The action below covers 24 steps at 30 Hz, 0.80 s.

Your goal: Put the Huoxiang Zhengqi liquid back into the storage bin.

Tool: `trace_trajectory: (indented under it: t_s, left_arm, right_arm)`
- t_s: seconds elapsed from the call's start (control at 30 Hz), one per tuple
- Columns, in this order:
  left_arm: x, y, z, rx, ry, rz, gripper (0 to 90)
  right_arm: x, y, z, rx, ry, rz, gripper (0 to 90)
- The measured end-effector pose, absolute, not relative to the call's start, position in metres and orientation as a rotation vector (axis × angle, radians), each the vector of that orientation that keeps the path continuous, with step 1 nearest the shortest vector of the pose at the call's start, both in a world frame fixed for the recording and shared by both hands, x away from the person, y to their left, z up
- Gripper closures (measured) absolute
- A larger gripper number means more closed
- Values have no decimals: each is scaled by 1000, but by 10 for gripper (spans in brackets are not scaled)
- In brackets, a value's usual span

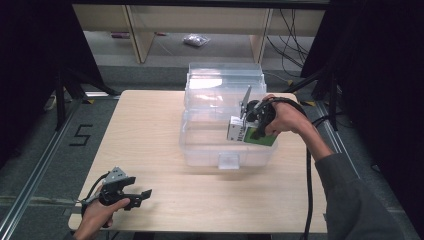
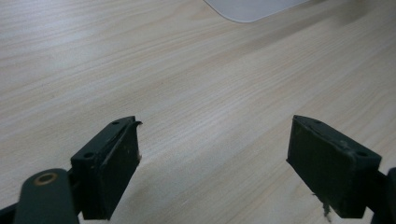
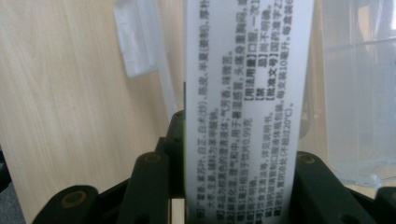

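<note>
A clear plastic storage box with its lid swung up behind stands at the table's middle right. My right gripper is shut on a white and green carton, held inside the box's right side. In the right gripper view the carton's white face with printed text rises between the jaws, and the box's clear wall stands beside it. My left gripper rests low over the table's front left corner, open, with nothing between its fingers.
The wooden table has bare room on its left half and along the front. A corner of the clear box shows ahead of the left gripper. Black frames, cables and a wooden shelf stand beyond the far edge.
</note>
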<state>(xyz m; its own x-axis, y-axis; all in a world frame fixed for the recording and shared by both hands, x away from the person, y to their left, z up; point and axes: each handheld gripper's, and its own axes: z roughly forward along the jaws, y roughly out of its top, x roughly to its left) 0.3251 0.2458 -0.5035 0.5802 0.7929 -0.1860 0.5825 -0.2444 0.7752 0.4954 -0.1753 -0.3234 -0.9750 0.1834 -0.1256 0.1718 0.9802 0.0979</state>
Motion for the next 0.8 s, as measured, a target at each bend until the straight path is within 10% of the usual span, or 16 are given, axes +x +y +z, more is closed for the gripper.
trace_trajectory:
  t_s: [0.8]
  left_arm:
    - [325, 246, -504, 1946, 1101, 306, 160]
  right_arm:
    - [523, -181, -356, 290, 3037, 81, 650]
